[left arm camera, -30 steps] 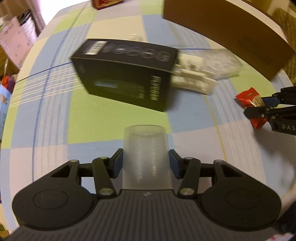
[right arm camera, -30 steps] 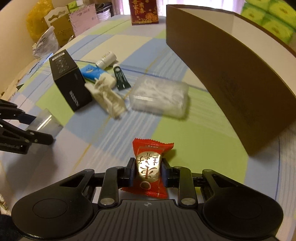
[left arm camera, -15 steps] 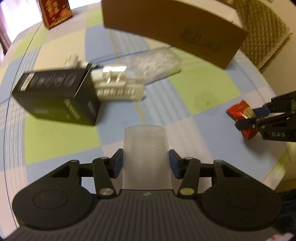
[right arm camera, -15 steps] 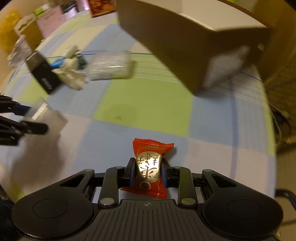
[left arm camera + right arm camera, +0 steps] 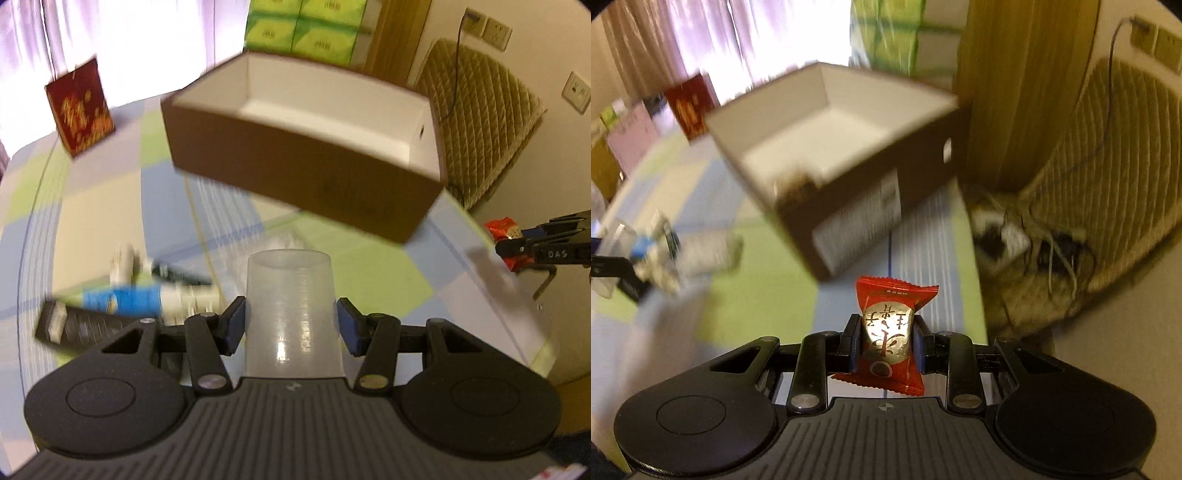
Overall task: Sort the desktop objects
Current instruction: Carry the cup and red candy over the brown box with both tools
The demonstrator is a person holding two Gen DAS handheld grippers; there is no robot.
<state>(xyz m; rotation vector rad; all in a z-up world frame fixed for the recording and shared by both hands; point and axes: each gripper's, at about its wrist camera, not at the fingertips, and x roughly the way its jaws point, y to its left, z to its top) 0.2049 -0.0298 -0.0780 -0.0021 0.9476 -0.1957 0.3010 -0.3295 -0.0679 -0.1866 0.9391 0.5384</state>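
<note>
Left hand-held gripper [image 5: 291,328] clasps the clear cup [image 5: 293,314] crosswise, its long axis pointing ahead toward the box [image 5: 295,162].

Black grippers [image 5: 291,325], blue-padded fingers [image 5: 236,325], silver screws

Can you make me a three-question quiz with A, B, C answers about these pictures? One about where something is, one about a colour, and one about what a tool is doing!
1. Where is the red and gold box?
A. inside the brown box
B. on the table, left of the brown box
C. on the floor

2. What colour is the sweet's wrapper?
A. red
B. green
C. purple

3. What is the left tool doing?
A. hanging open and empty
B. holding a clear cup
C. holding a pen

Answers:
1. B: it stands beside the brown box.
2. A: the sweet in the right tool is red.
3. B: the left tool is shut on the clear cup.
</note>
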